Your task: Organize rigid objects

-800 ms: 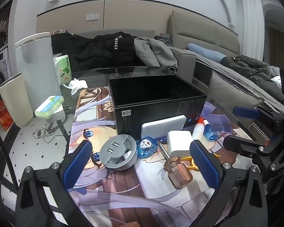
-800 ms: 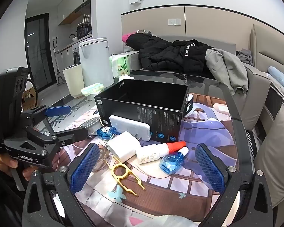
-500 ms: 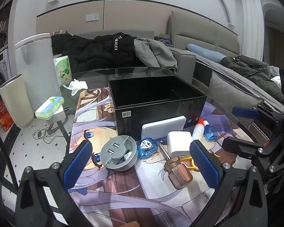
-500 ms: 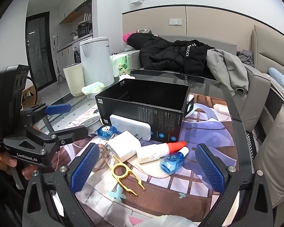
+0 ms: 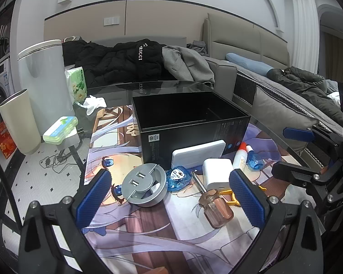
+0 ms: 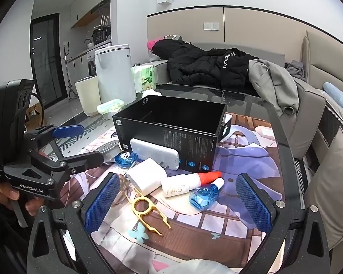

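An open black box [image 5: 189,118] [image 6: 171,123] stands on the printed mat. In front of it lie a white power bank [image 5: 197,156] [image 6: 154,153], a white charger [image 5: 218,173] [image 6: 146,175], a grey round USB hub [image 5: 145,187], a blue round case [image 5: 178,178] [image 6: 125,158], a red-capped glue bottle [image 6: 185,183], a small blue bottle [image 6: 204,195], an amber-handled screwdriver [image 5: 215,207] and a yellow plastic tool [image 6: 146,212]. My left gripper [image 5: 170,199] [image 6: 80,145] hovers open over the hub side. My right gripper [image 6: 178,202] [image 5: 292,155] hovers open over the bottles. Neither holds anything.
The mat lies on a round glass table [image 6: 263,105]. A green pill case [image 5: 59,130] and a tissue pack [image 5: 76,84] sit at its far left edge. White bins [image 5: 43,77] stand beyond, jackets [image 6: 212,68] lie on the sofa, and grey cushions [image 6: 331,182] are at the right.
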